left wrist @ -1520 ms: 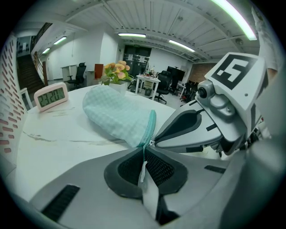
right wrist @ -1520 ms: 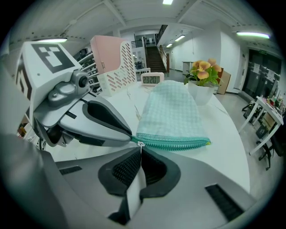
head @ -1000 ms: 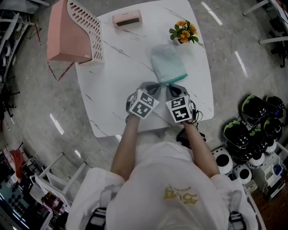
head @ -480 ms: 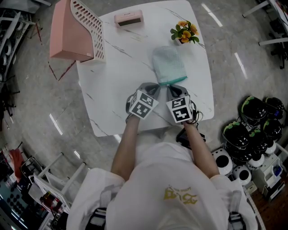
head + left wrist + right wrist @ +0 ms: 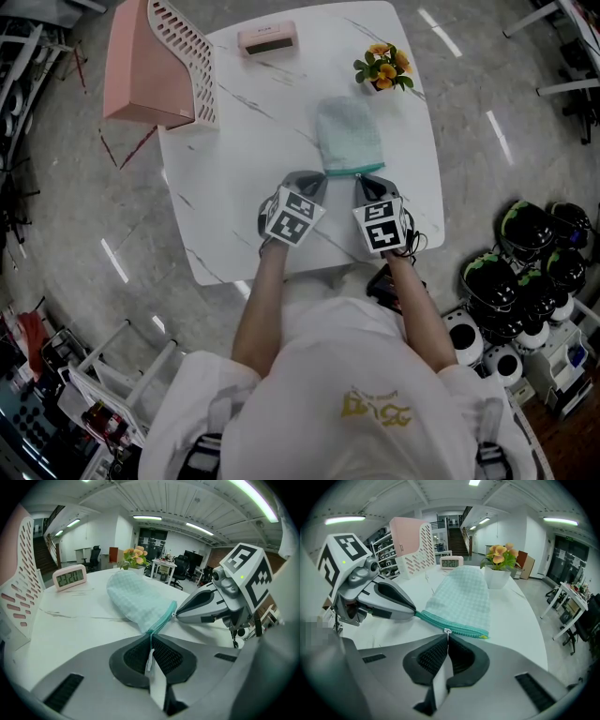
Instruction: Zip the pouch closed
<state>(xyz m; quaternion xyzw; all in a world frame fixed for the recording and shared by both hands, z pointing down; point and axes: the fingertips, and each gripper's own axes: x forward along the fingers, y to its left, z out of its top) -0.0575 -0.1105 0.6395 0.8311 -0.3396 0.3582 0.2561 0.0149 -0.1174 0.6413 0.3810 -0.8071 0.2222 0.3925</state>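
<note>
Zipping is under way: the pouch (image 5: 349, 136) lies near the flower pot (image 5: 382, 67), left gripper (image 5: 151, 644) clamped on its zipper end, right gripper (image 5: 446, 641) pinching the pull (image 5: 447, 631), seemingly midway. Next, draw it steadily along.

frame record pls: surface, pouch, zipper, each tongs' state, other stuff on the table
surface: white marble table
pouch: mint checked fabric, lying flat, zipper edge toward the person
zipper: teal, along the near edge; can't tell how far it is closed
left tongs: shut on the pouch's left corner, at the zipper end
right tongs: shut on the zipper pull, partway along the zipper
other: pink clock, flower pot, pink file rack at the far-left corner
</note>
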